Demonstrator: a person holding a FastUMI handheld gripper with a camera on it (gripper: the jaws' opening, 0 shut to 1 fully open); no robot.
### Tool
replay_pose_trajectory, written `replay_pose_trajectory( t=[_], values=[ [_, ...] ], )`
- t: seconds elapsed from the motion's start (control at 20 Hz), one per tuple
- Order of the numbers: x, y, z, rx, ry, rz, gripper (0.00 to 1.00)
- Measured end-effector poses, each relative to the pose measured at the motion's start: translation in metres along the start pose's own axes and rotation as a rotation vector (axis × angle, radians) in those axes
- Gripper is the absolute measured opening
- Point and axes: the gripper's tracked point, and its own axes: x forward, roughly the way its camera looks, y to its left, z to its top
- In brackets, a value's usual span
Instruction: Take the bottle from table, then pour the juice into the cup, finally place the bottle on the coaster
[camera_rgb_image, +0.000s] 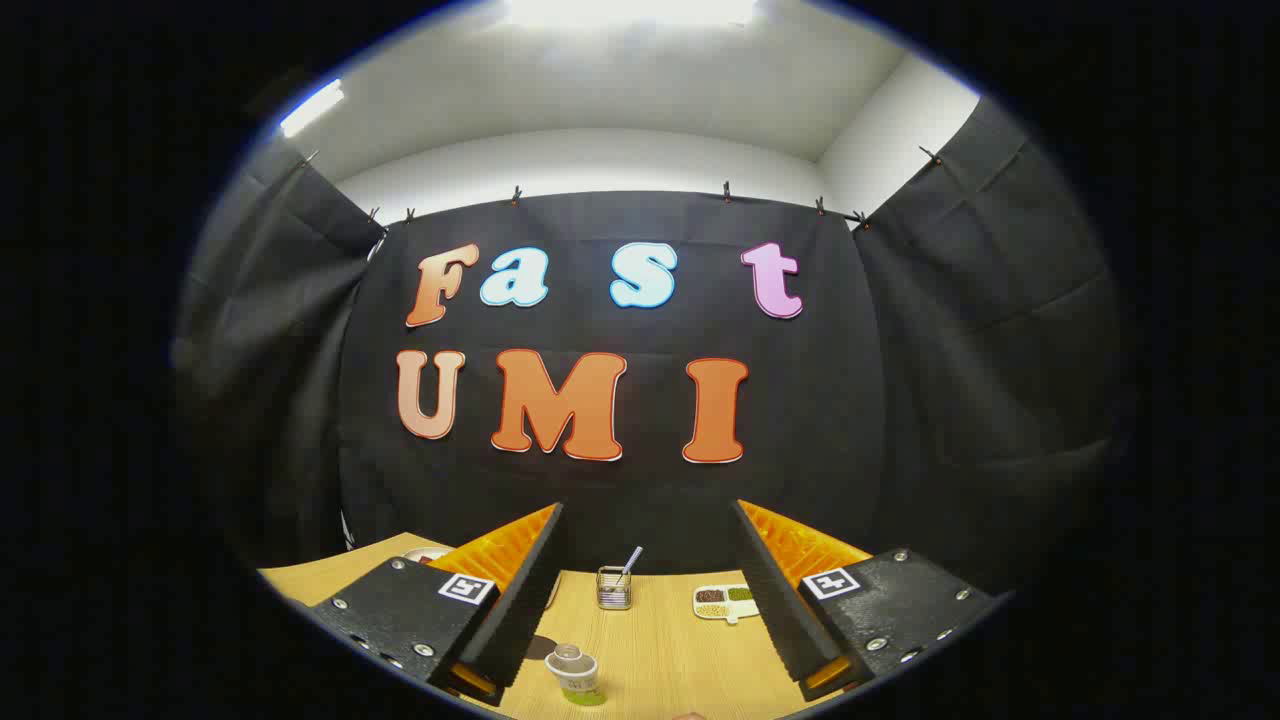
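Wooden table (660, 650): bottle (575, 675) sits below my wide-open, empty claw (650, 600); a steep descent could topple it.

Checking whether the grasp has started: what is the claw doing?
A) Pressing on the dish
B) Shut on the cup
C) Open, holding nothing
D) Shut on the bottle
C: the claw stands wide open above the table, with the bottle untouched below.

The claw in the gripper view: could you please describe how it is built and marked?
The claw has two wedge-shaped fingers with ribbed inner faces. Each sits on a dark block fastened with silver screws and carries a square black-and-white marker tag.
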Motion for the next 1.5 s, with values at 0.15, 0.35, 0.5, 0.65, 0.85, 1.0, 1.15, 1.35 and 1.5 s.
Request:
replay_pose_trajectory(
  t=[0.15, 0.35, 0.5, 0.65, 0.85, 1.0, 1.15, 1.35, 1.5],
  values=[
    [0.000, 0.003, 0.002, -0.015, -0.009, 0.006, 0.96],
    [0.005, 0.005, -0.002, 0.005, -0.005, 0.011, 0.96],
    [0.008, 0.007, -0.010, 0.026, 0.005, 0.014, 0.96],
    [0.009, 0.010, -0.018, 0.036, 0.016, 0.024, 0.97],
    [0.012, 0.016, -0.037, 0.036, 0.048, 0.051, 0.97],
    [0.012, 0.023, -0.042, 0.050, 0.055, 0.076, 0.96],
    [0.014, 0.025, -0.045, 0.054, 0.045, 0.094, 0.96],
    [0.014, 0.029, -0.065, 0.052, 0.069, 0.114, 0.97],
    [0.010, 0.032, -0.084, 0.057, 0.098, 0.140, 0.97]
  ],
)
